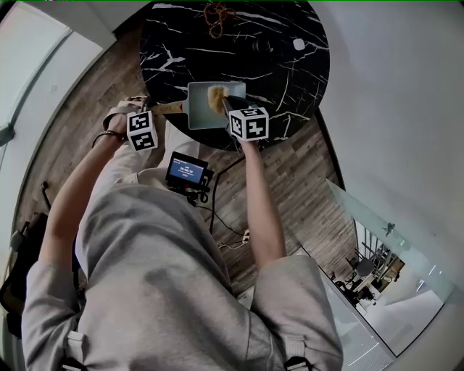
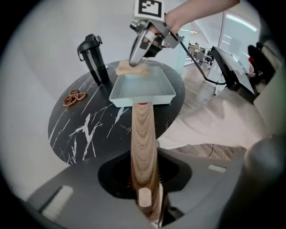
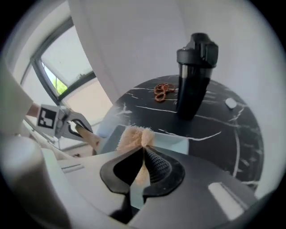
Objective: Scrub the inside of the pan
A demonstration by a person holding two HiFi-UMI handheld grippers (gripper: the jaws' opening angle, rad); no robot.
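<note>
One pale pan (image 1: pixel 201 110) (image 2: pixel 143 88) (image 3: pixel 175 142), rectangular, sits on the near edge of a round black table (image 1: pixel 290 72) (image 2: pixel 89 129) (image 3: pixel 214 129) with white veins. Its wooden handle (image 1: pixel 170 108) (image 2: pixel 143 143) (image 3: pixel 89 136) sticks out past the edge. The left gripper (image 1: pixel 150 109) (image 2: pixel 145 197) (image 3: pixel 73 125) has its jaws partway closed and clamped on the end of that handle. The right gripper (image 1: pixel 221 101) (image 2: pixel 134 60) (image 3: pixel 143 152) is nearly closed, pinching a fuzzy tan cloth (image 1: pixel 216 96) (image 2: pixel 132 69) (image 3: pixel 134 138) over the pan's far end.

Further back on the table there's a black bottle (image 2: pixel 94 58) (image 3: pixel 194 76) standing upright, a brown tangle (image 1: pixel 215 18) (image 2: pixel 74 97) (image 3: pixel 163 91) near the far rim, and a white bit (image 1: pixel 299 45) (image 3: pixel 231 103) well off to the side. Around it is a wood plank floor (image 1: pixel 290 174), a plain white wall (image 3: pixel 134 36), a window (image 3: pixel 58 76), and a glass panel (image 1: pixel 362 210). A small lit screen (image 1: pixel 186 172) sits at the person's waist.

Hard to tell stuff: whether the cloth actually touches the pan. From the head view the right gripper covers part of the pan, the table's far edge is cut off, and the bottle pretty much vanishes against the dark top. No idea what the tangle really is.
</note>
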